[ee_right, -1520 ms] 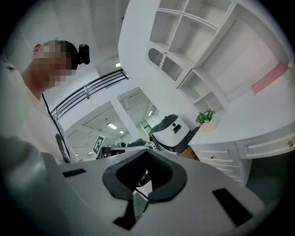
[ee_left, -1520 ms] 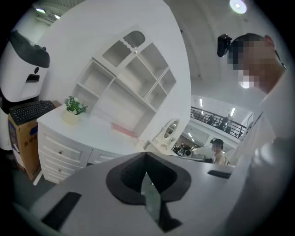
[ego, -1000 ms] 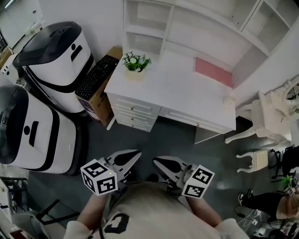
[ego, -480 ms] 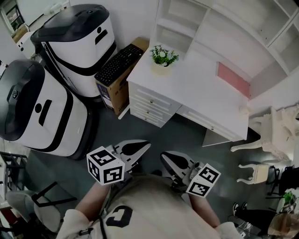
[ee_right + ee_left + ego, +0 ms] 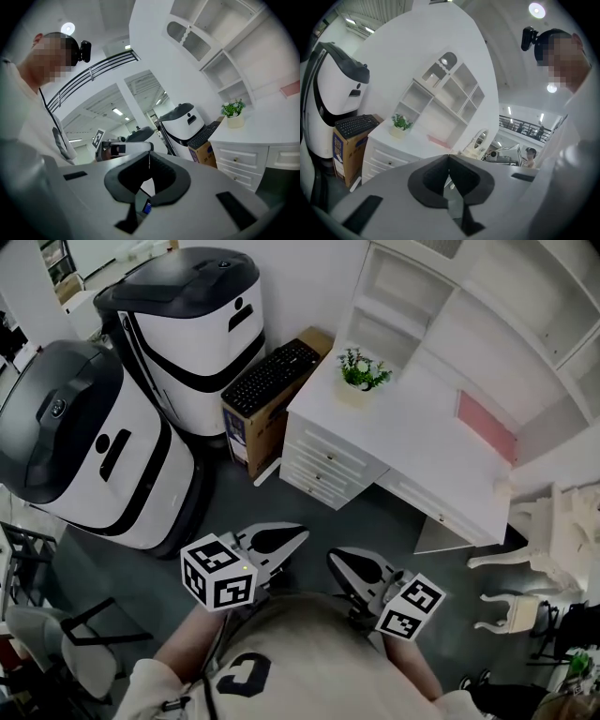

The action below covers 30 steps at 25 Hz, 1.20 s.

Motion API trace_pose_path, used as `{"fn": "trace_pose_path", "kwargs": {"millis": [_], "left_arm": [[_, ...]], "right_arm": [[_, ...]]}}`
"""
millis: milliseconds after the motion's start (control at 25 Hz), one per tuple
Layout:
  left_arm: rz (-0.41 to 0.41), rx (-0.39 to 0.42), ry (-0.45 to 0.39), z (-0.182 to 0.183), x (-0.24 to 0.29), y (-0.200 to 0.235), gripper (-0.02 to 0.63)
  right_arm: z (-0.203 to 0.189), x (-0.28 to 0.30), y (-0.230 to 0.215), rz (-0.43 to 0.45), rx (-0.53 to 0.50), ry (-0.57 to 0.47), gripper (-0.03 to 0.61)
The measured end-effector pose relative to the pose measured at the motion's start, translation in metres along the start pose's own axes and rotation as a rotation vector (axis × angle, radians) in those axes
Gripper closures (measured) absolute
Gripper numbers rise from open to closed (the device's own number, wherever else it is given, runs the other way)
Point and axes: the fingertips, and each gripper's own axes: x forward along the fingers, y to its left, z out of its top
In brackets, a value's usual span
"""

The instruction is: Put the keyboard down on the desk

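Since the head view of half a second before, the scene had slid to the right and the grippers had kept their place low against my chest. The black keyboard (image 5: 272,376) lay flat along the top of a cardboard box (image 5: 255,426), not on the white desk (image 5: 417,451). The box stood just beside the desk's left end.

The left gripper (image 5: 286,536) had its jaws together with nothing between them. The right gripper (image 5: 349,564) was the same, shut and empty. Both were well apart from the keyboard.

I judged the length of the keyboard to be the main risk. Pinched at one end only, it would likely sag and twist out of the pads. A grip at both ends looked safer to me.

A small potted plant (image 5: 361,373) sat on the desk corner nearest the box, where a swinging keyboard end could tip it. On the box's other side a tall white machine with a black lid (image 5: 202,329) stood close, leaving little room for my left arm.

Open desktop ran from the plant to a pink pad (image 5: 487,426) farther right, and I thought it wide enough.
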Motion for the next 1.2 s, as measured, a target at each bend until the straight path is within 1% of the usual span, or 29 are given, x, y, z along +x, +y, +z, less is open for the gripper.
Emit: {"fn": "trace_pose_path", "kwargs": {"millis": [320, 560, 800, 1000, 1200], "left_arm": [[0.031, -0.021, -0.038, 0.002, -0.030, 0.015, 0.600], [0.080, -0.051, -0.087, 0.002, -0.048, 0.025, 0.600], [0.156, -0.103, -0.119, -0.007, -0.068, 0.040, 0.600], [0.197, -0.118, -0.129, -0.004, -0.070, 0.049, 0.600], [0.225, -0.116, -0.121, 0.009, -0.051, 0.061, 0.600]], "right_arm": [[-0.005, 0.026, 0.015, 0.032, -0.002, 0.035, 0.554], [-0.010, 0.041, 0.020, 0.069, 0.014, 0.082, 0.554], [-0.022, 0.063, 0.029, 0.153, 0.011, 0.168, 0.554], [-0.018, 0.073, 0.021, 0.187, 0.031, 0.185, 0.554], [-0.003, 0.079, -0.002, 0.211, 0.037, 0.182, 0.554]]}}
